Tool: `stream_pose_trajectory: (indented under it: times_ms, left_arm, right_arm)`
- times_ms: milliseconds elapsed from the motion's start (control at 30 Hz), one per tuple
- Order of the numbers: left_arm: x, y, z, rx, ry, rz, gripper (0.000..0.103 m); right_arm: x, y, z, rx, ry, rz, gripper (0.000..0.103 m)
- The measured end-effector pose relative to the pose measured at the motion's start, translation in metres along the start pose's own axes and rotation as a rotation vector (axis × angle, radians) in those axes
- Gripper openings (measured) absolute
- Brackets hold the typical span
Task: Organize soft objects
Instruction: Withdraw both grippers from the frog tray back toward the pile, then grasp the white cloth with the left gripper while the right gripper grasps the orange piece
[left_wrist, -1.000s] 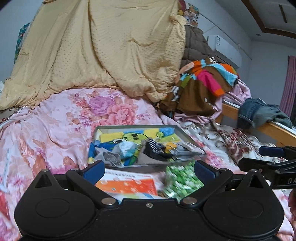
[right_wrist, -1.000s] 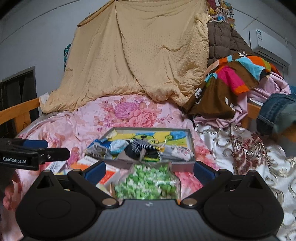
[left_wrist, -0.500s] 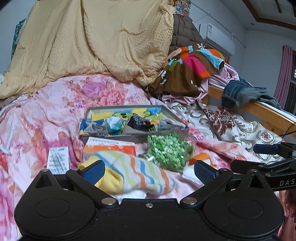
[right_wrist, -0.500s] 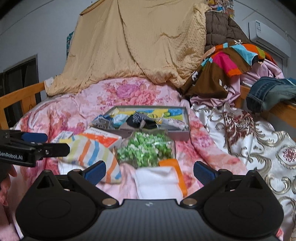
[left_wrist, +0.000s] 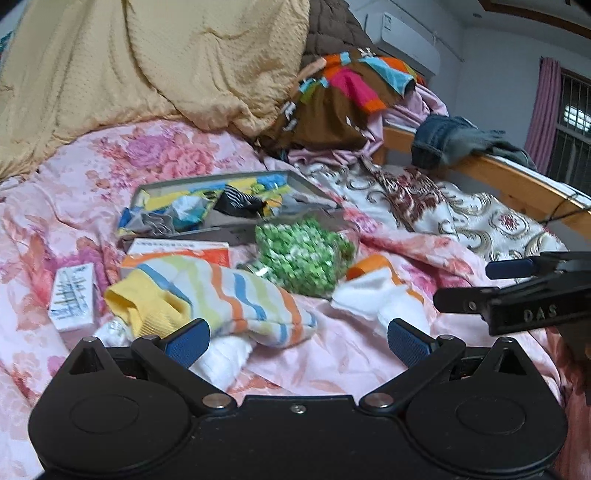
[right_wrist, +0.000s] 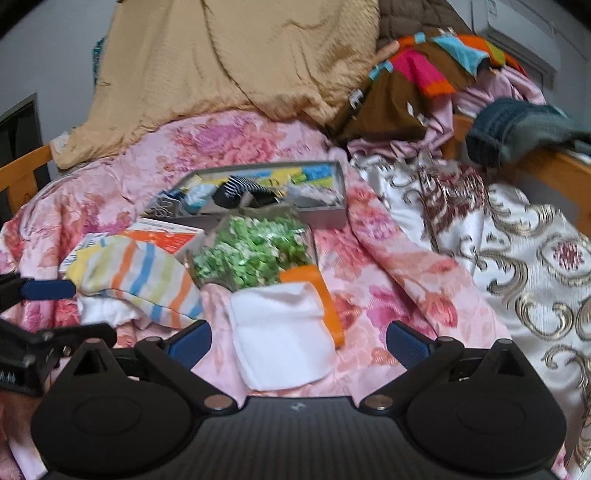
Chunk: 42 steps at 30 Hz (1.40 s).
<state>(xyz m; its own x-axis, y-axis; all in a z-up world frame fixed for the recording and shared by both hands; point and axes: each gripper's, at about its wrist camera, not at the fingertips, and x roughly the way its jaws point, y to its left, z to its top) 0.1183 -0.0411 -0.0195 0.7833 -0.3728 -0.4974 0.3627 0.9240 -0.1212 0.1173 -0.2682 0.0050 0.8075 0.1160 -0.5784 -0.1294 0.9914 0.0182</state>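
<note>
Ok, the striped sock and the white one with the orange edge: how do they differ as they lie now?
The striped sock carries wavy orange, blue and green bands with a yellow cuff; the white sock is plain apart from its orange edge. The striped sock lies bunched over white cloth ahead of the left gripper; the white sock lies flat, folded, ahead of the right gripper. Both rest on the pink floral bedspread, untouched, beside the green bag.

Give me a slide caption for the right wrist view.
Open right gripper poised over a white sock beside a striped sock on the floral bedspread.
</note>
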Motion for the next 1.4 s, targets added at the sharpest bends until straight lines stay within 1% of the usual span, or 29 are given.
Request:
stream_pose_trajectory:
  times_ms: [100,233,300,367,500,633,733,833,933,1067,1100,1200,1267,1333,1367,1400]
  left_arm:
    - [0.006,-0.005,-0.004,0.012,0.013,-0.026,0.102]
    - [0.016,-0.018,-0.009,0.072,0.023,-0.066,0.102]
    - [0.024,-0.026,-0.008,0.095,0.029,-0.105,0.102]
    - [0.034,-0.033,-0.005,0.116,0.017,-0.155,0.102]
    - [0.055,-0.046,0.003,0.155,0.009,-0.2,0.102]
    - [0.076,-0.057,0.006,0.186,0.012,-0.23,0.102]
    - [0.095,-0.063,0.004,0.208,0.062,-0.254,0.102]
    - [0.107,-0.066,0.002,0.211,0.083,-0.261,0.102]
    - [0.118,-0.068,0.0,0.206,0.107,-0.276,0.101]
    - [0.127,-0.069,-0.004,0.213,0.124,-0.255,0.084]
    - [0.128,-0.068,-0.005,0.204,0.123,-0.248,0.082]
    - [0.129,-0.062,-0.003,0.16,0.121,-0.244,0.071]
    - [0.129,-0.059,-0.002,0.141,0.121,-0.233,0.053]
    - [0.13,-0.057,-0.002,0.131,0.128,-0.221,0.046]
    - [0.13,-0.056,-0.002,0.128,0.126,-0.216,0.044]
    - [0.129,-0.056,-0.002,0.126,0.124,-0.211,0.039]
  right_arm:
    - [0.007,-0.007,0.0,0.031,0.021,-0.005,0.103]
    - [0.016,-0.014,0.002,0.053,0.039,-0.011,0.103]
    - [0.02,-0.017,0.005,0.057,0.034,-0.022,0.103]
    - [0.023,-0.02,0.009,0.055,0.019,-0.036,0.103]
    - [0.032,-0.029,0.015,0.056,0.0,-0.053,0.103]
    - [0.046,-0.039,0.02,0.078,0.007,-0.012,0.103]
    - [0.054,-0.045,0.025,0.101,-0.008,0.02,0.103]
    - [0.06,-0.051,0.026,0.123,-0.013,0.03,0.103]
    - [0.064,-0.057,0.024,0.156,0.0,0.032,0.103]
    - [0.068,-0.059,0.022,0.176,0.014,0.033,0.103]
    - [0.069,-0.059,0.022,0.176,0.016,0.031,0.103]
    - [0.072,-0.057,0.02,0.169,0.027,0.028,0.103]
    - [0.072,-0.057,0.019,0.167,0.032,0.027,0.103]
    - [0.073,-0.057,0.018,0.172,0.035,0.028,0.103]
    - [0.073,-0.057,0.018,0.174,0.037,0.029,0.103]
    - [0.073,-0.057,0.018,0.176,0.038,0.029,0.103]
